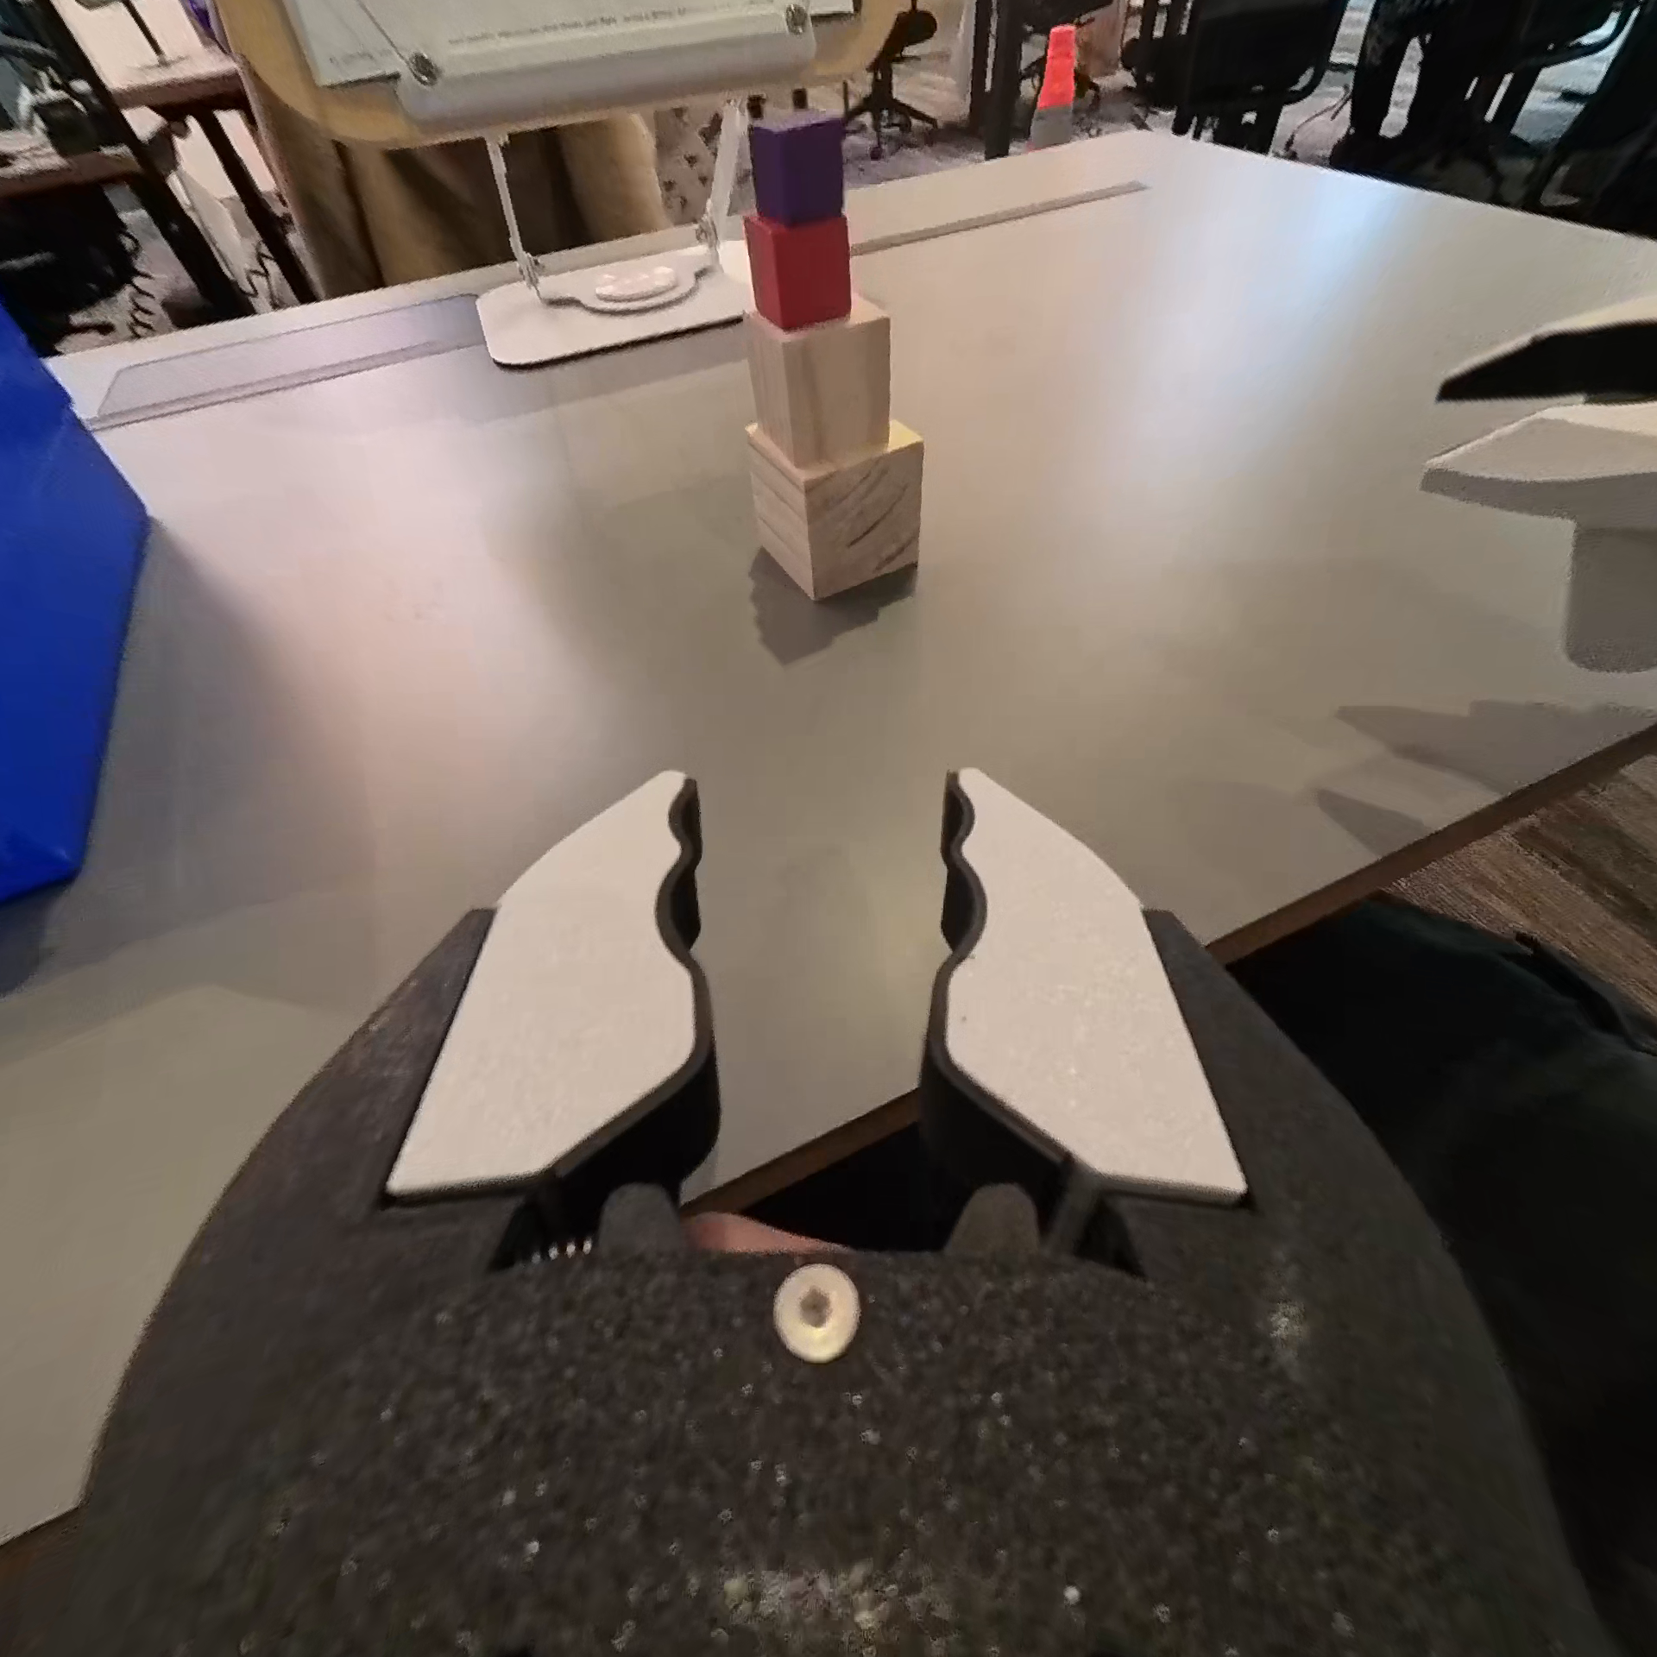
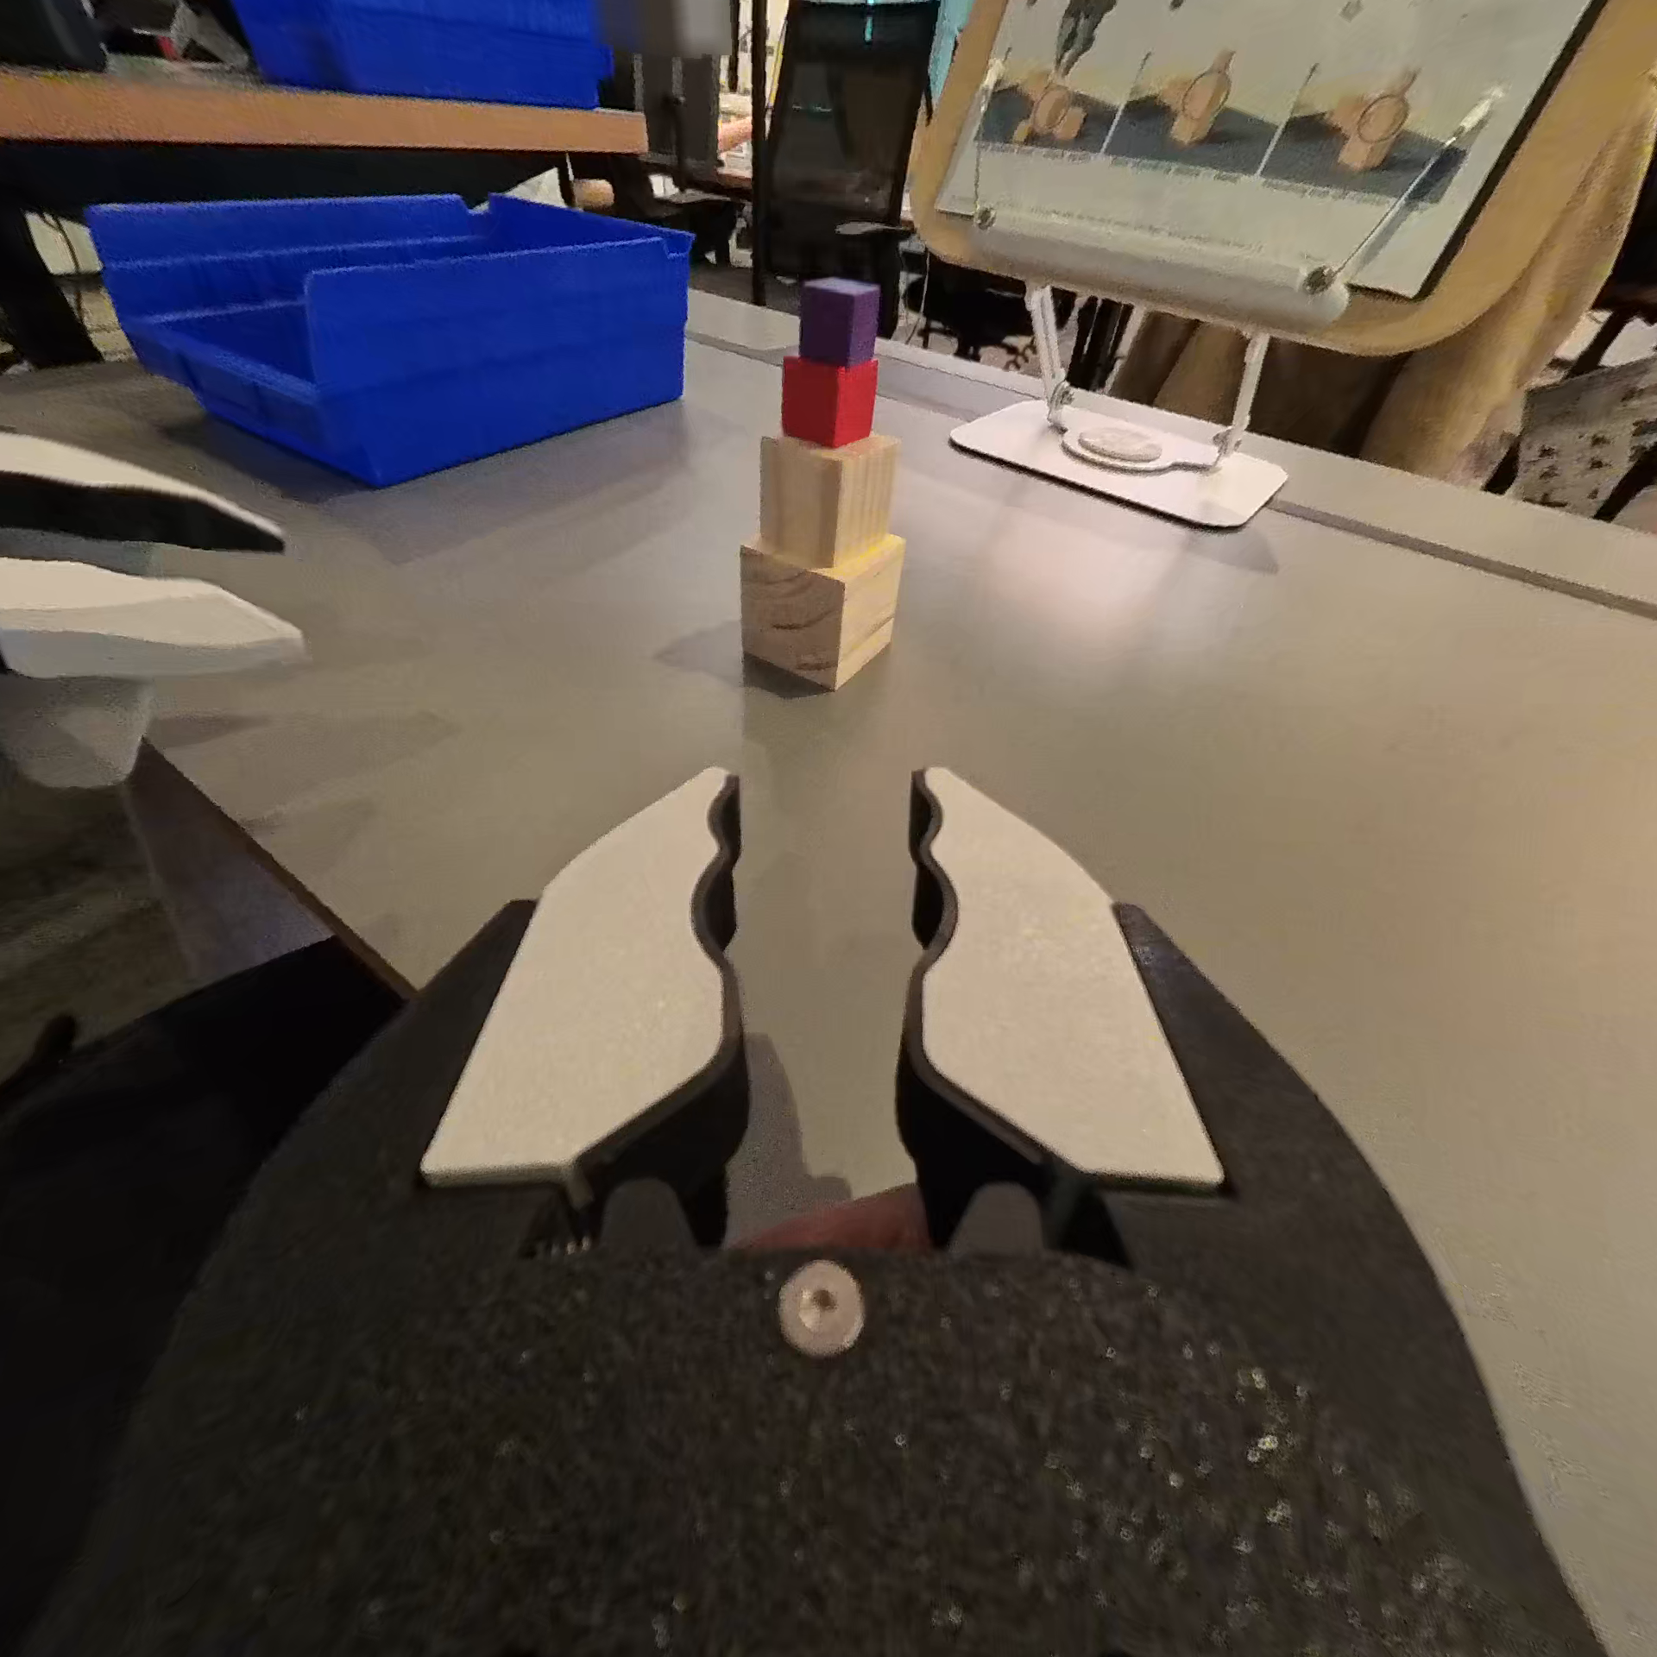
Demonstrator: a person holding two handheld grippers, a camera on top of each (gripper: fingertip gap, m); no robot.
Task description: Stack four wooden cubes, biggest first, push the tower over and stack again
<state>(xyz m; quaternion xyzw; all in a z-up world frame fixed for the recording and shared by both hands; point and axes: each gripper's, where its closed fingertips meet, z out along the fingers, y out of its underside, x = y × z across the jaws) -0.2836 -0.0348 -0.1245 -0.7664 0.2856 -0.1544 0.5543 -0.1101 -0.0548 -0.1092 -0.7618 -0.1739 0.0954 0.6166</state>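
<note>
A tower of four cubes stands upright on the grey table (image 1: pixel 1166 538). The biggest plain wood cube (image 1: pixel 838 520) is at the bottom, then a smaller plain wood cube (image 1: pixel 820 381), a red cube (image 1: pixel 798 269) and a purple cube (image 1: pixel 796 170) on top. The tower also shows in the right wrist view: big wood cube (image 2: pixel 820 614), smaller wood cube (image 2: pixel 827 498), red cube (image 2: pixel 829 401), purple cube (image 2: pixel 840 321). My left gripper (image 1: pixel 820 793) is open and empty, well short of the tower. My right gripper (image 2: pixel 827 793) is open and empty, a short way before the tower.
A blue bin (image 2: pixel 403 323) stands on the table left of the tower; it shows at the left edge in the left wrist view (image 1: pixel 54 628). A tilted picture board on a white stand (image 2: pixel 1121 457) is behind the tower. The table's front edge (image 1: pixel 1435 861) runs near both grippers. The biggest plain wood cube (image 1: pixel 838 520) is about 15 cm from both grippers' fingertips. Seen from the right wrist view (image 2: pixel 771 597) as well.
</note>
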